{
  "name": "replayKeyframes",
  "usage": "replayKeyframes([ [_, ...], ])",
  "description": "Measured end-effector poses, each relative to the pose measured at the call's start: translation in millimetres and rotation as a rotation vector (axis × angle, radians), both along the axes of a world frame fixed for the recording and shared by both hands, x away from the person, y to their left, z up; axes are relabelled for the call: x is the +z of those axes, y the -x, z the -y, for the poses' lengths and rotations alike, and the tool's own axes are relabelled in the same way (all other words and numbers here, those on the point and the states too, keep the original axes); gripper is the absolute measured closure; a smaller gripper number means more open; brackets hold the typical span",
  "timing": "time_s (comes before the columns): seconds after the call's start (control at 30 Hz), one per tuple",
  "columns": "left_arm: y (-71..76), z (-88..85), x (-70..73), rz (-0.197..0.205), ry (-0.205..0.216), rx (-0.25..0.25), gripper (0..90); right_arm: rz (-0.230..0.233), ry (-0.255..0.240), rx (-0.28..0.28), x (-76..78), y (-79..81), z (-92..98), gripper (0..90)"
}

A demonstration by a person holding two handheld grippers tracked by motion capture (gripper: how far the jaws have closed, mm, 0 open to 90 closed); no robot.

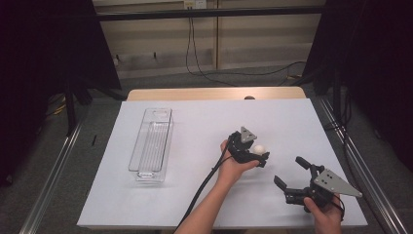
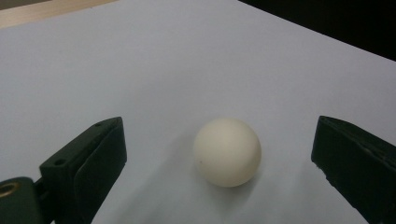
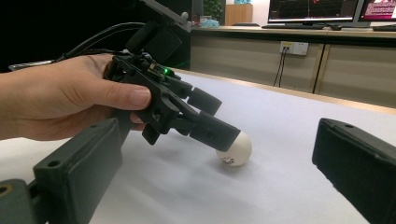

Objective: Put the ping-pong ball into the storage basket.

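Note:
A small cream-white ball [image 1: 260,148] rests on the white sheet right of the table's middle. My left gripper [image 1: 256,146] is open, one jaw on each side of the ball, neither touching it. In the left gripper view the ball [image 2: 227,151] lies on the sheet between the wide-apart jaws of that gripper [image 2: 218,136]. My right gripper [image 1: 287,169] is open near the front right, holding nothing and pointing left. In its view the ball [image 3: 236,149] sits partly behind a jaw of the left gripper [image 3: 161,100], which a hand holds.
A clear, empty rectangular plastic container [image 1: 152,144] stands lengthwise on the left half of the white sheet [image 1: 204,122]. Metal rails run along both sides of the table. Cables hang by the far wall.

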State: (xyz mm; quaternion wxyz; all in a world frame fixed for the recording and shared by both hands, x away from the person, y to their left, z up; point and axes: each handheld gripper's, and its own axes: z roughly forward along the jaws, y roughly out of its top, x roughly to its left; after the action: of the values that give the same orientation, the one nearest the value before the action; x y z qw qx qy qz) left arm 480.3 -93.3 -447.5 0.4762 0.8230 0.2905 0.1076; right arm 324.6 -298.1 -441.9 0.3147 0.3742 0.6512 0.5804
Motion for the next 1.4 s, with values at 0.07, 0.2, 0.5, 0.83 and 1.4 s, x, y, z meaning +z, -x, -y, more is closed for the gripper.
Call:
replayKeyframes([
  [0.07, 0.0, 0.8, 0.3, -0.005, -0.009, -0.003, 3.8, 0.000, -0.001, -0.001, 0.1, 0.1, 0.0, 1.0],
  [0.2, -1.3, 1.8, 0.9, 0.005, -0.023, -0.013, 8.5, 0.000, -0.004, -0.004, 0.3, 0.2, 0.1, 1.1],
  [0.5, -5.3, 7.2, -3.1, -0.022, -0.064, -0.038, 16.9, -0.002, -0.009, -0.003, 0.4, 0.7, 0.3, 1.1],
  [0.83, -10.0, 12.9, -11.0, -0.064, -0.097, -0.050, 28.5, 0.000, -0.008, -0.005, 0.6, 0.7, 1.8, 1.1],
  [1.4, -7.3, -0.9, -2.1, -0.097, -0.106, -0.087, 51.3, -0.001, -0.008, -0.003, 0.3, 0.3, 0.6, 1.1],
])
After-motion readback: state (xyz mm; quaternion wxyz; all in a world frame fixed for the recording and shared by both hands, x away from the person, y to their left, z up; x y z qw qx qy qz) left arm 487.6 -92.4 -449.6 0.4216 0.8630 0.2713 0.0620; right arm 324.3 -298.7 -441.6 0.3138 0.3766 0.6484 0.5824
